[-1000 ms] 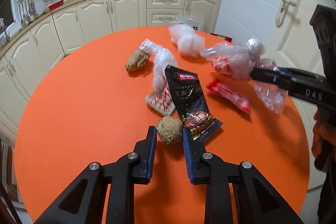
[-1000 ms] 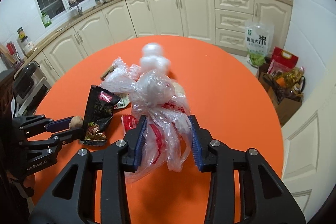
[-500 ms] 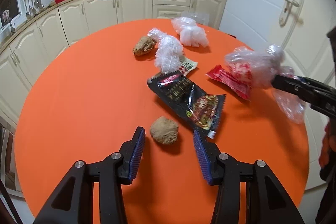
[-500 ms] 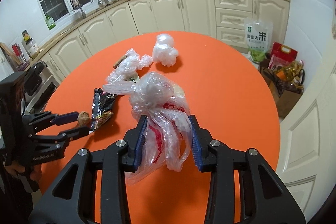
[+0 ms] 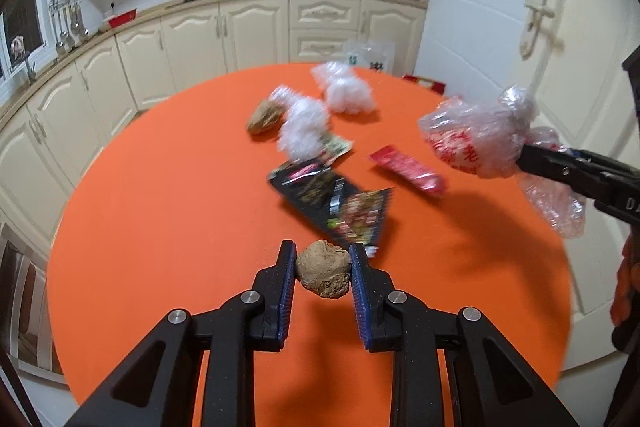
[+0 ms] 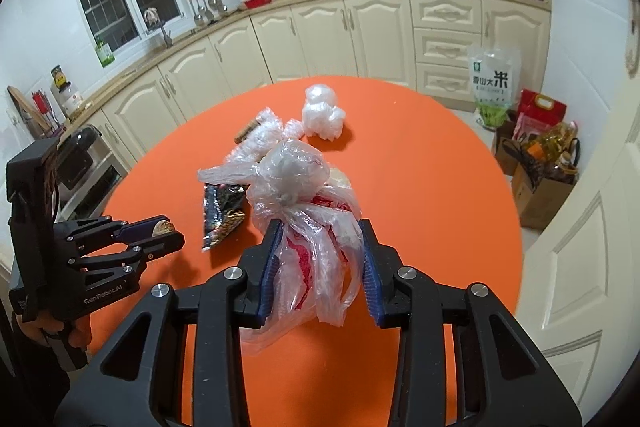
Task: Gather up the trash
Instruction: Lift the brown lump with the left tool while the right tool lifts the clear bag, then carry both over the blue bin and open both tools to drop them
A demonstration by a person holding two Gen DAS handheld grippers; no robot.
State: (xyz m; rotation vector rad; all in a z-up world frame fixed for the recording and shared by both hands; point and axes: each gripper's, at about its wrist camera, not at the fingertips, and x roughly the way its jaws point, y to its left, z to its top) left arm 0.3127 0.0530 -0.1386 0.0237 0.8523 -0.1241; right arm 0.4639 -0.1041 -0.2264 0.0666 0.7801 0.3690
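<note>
Trash lump, brown and crumbly-looking at lower centre, sits clamped in the left gripper, whose jaws have just closed; right gripper pinches a limp plastic bag by its gathered neck.

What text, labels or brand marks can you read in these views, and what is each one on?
"GenRobot.AI": side of the left gripper body, in the right wrist view.
"香山大米": white and green rice bag on the floor by the cabinets.
"DA", cut off by the frame edge: body of the right gripper, in the left wrist view.
Red characters on the clear plastic bag: too crumpled to read.
Black snack wrapper and red wrapper: print blurred.
</note>
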